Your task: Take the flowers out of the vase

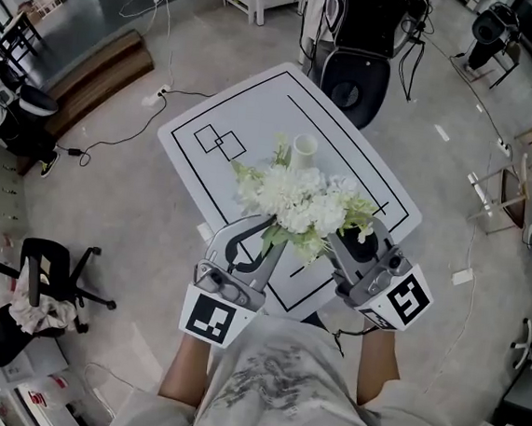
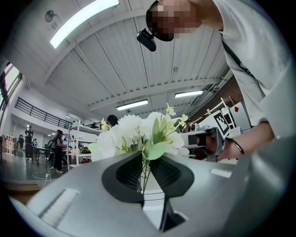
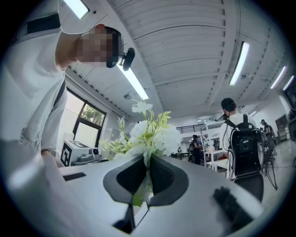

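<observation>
**Flowers: lifted, held in two grippers**

Item: flowers (image 1: 297,201), white blooms with pale green leaves, in one loose bunch. Location: in the air over the near half of the table (image 1: 248,112), between the person and the vase (image 1: 305,149), overlapping the vase's lower part in the head view.

Vase: white, upright near the table's middle. Its mouth is in view with no stem seen entering it. It appears empty, though its base is hidden behind the blooms.

Left gripper (image 1: 266,228): jaws drawn together on thin green stems, with blooms and a leaf just above the pads in its own view.

Right gripper (image 1: 337,235): jaws likewise clamped on a stem, with a leaf hanging below the pads and blooms above.

The two grippers sit side by side under the bunch, one at each flank.

Progress: the removal itself looks done, since the stems seem clear of the vase. Remaining, by judgement: lay the flowers on the table away from the vase, then release both grips. Whether any stem was left in the vase cannot be told.
</observation>
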Demonstrator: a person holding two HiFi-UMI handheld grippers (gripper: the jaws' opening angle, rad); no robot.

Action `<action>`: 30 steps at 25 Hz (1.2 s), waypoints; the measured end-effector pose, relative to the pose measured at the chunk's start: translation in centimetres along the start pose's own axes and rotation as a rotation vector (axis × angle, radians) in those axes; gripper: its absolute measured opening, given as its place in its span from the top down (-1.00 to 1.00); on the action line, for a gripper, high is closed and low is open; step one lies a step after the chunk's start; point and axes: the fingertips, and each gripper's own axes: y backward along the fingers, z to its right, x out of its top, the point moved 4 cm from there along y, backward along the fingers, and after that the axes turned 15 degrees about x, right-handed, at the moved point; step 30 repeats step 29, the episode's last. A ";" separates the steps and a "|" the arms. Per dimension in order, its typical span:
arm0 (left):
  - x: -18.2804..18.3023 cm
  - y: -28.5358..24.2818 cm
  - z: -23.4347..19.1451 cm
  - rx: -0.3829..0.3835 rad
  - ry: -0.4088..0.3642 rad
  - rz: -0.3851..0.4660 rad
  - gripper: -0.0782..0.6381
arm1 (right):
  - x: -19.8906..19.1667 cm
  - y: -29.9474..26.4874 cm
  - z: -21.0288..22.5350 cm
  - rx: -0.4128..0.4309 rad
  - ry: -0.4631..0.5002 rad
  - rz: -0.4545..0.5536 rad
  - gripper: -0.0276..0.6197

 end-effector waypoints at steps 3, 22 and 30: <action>0.1 0.1 0.2 0.002 0.007 0.001 0.61 | 0.0 0.2 -0.1 -0.002 0.001 -0.005 0.83; -0.7 -0.2 0.1 0.003 0.019 -0.012 0.61 | -0.6 0.0 0.2 -0.003 -0.006 -0.020 0.83; -0.7 -0.3 0.2 -0.008 -0.001 -0.010 0.61 | -0.6 0.1 0.3 -0.005 -0.009 -0.023 0.83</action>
